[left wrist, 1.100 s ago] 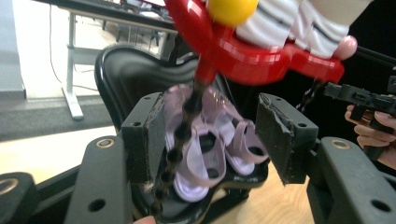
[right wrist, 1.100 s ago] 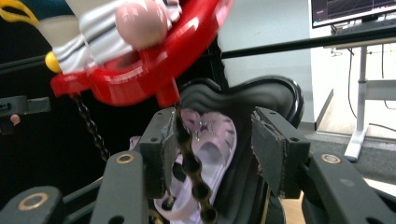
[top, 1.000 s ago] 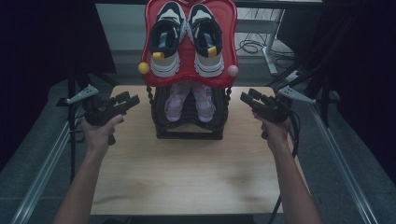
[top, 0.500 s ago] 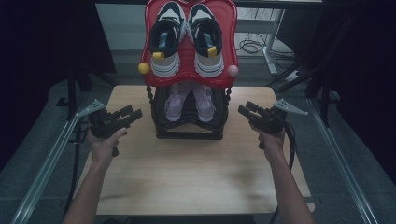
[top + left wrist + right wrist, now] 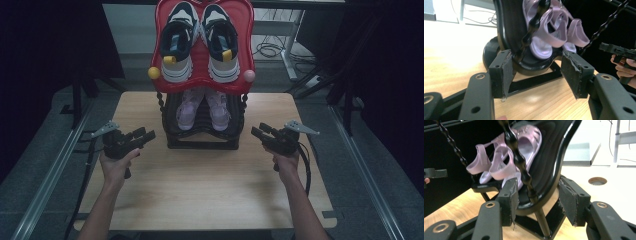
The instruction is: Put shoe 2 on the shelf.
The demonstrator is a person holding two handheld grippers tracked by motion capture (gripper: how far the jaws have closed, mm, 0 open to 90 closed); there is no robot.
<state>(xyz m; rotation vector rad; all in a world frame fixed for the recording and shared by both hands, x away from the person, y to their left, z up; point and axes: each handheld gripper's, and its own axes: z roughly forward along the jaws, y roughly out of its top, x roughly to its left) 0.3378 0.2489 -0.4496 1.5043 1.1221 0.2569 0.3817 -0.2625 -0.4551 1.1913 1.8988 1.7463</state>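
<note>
Now both hand-held grippers spread, empty: left hand-held gripper point(image 5: 146, 135) left of shoe rack point(image 5: 202, 127), right hand-held gripper point(image 5: 260, 133) right of it. Rack mid-counter point(image 5: 200, 185). Risk: uneven grab tips rack, sneakers point(image 5: 200, 42) and pink sandals point(image 5: 200, 107) slide off.

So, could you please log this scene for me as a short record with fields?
Stand: two-tier shoe rack on wooden table
Top tier: sneakers on red tray
Bottom tier: lilac sandals
Left hand-held gripper: open, beside the rack's base, holding nothing
Right hand-held gripper: open, on the opposite side, holding nothing
</note>
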